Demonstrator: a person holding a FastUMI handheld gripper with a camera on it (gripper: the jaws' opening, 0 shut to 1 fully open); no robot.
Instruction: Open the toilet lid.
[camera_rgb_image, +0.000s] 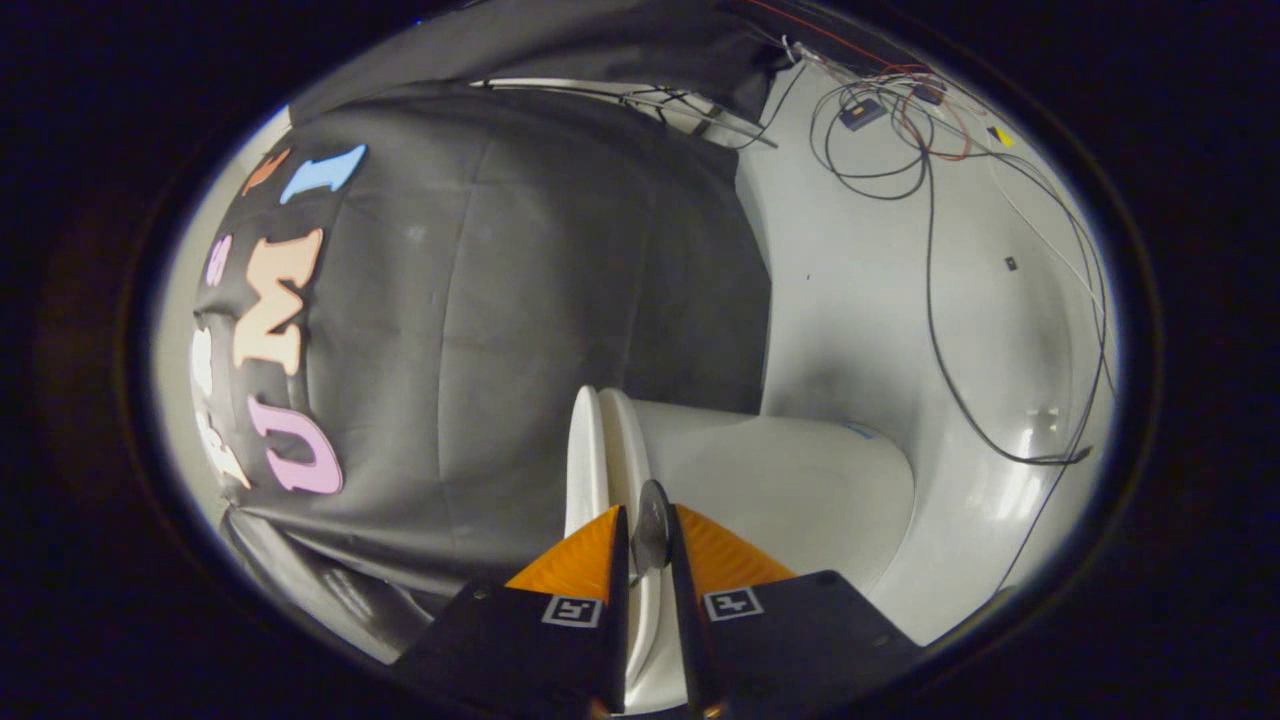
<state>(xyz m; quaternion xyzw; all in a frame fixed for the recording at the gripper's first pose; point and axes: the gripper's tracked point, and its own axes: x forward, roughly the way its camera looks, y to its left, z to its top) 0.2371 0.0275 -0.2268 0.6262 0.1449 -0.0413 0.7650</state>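
Observation:
The white toilet (790, 480) appears turned on its side in this rolled view, just ahead of my fingers. Its lid (585, 450) and a second white rim beside it stand edge-on, close together, on the side toward the black cloth. My gripper (650, 515) is shut on a round grey tab (652, 530) at the lid's edge, and both fingers press on it. A strip of white rim runs down between the fingers. I cannot tell how far the lid stands off the bowl.
Black cloth (500, 330) hangs behind the toilet on the lid side. A white wall (880, 300) carries loose black and red cables (930, 250) and a small box (860, 112) beyond the bowl.

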